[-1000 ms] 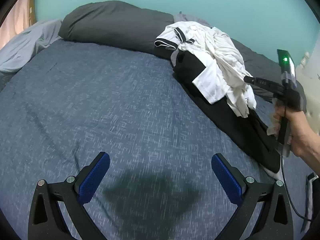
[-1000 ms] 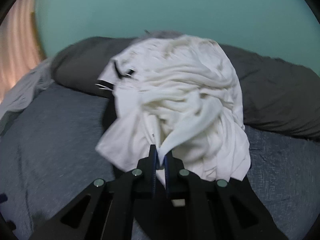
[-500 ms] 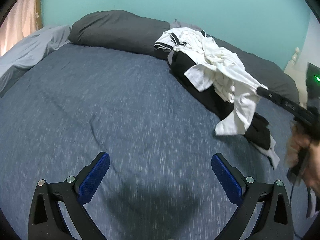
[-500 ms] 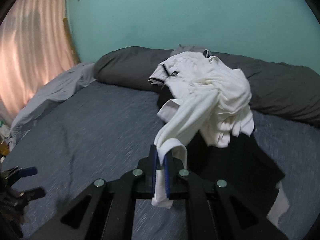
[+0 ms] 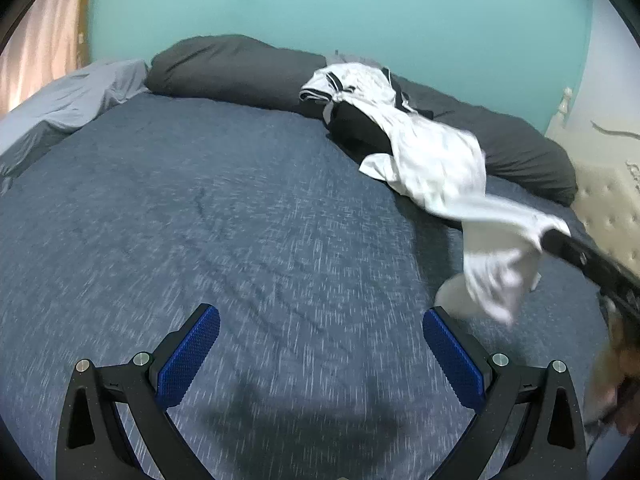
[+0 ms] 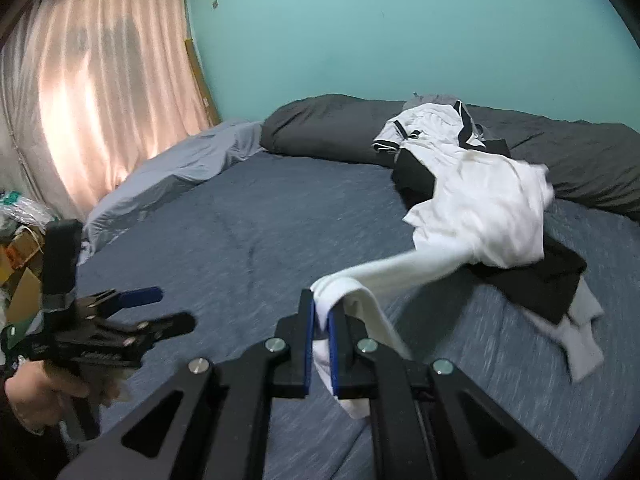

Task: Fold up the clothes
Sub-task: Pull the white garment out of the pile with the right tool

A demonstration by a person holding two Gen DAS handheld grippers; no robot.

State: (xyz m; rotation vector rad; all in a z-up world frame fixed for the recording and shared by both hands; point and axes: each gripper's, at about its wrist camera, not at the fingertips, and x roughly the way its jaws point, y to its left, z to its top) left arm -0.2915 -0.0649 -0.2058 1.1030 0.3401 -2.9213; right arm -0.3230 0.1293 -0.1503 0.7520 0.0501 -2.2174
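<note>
My left hand-held gripper (image 5: pixel 320 356) hangs over the near, bare part of the bed (image 5: pixel 200 220), jaws wide apart with nothing between them. Along the bed's far edge, against the wall (image 5: pixel 320 4), lies a long pillow (image 5: pixel 240 68); a sheet (image 5: pixel 68 104) is bunched at its left end, beside the curtain (image 6: pixel 100 80). The clothes pile (image 6: pixel 448 148) sits at the far right, partly on the pillow. A shirt (image 6: pixel 480 208) trails from the pile toward me, over trousers (image 6: pixel 548 280) lying on the bed, its near end pinched in my right hand-held gripper (image 6: pixel 320 344). A headboard (image 5: pixel 608 208) stands right of the bed.
</note>
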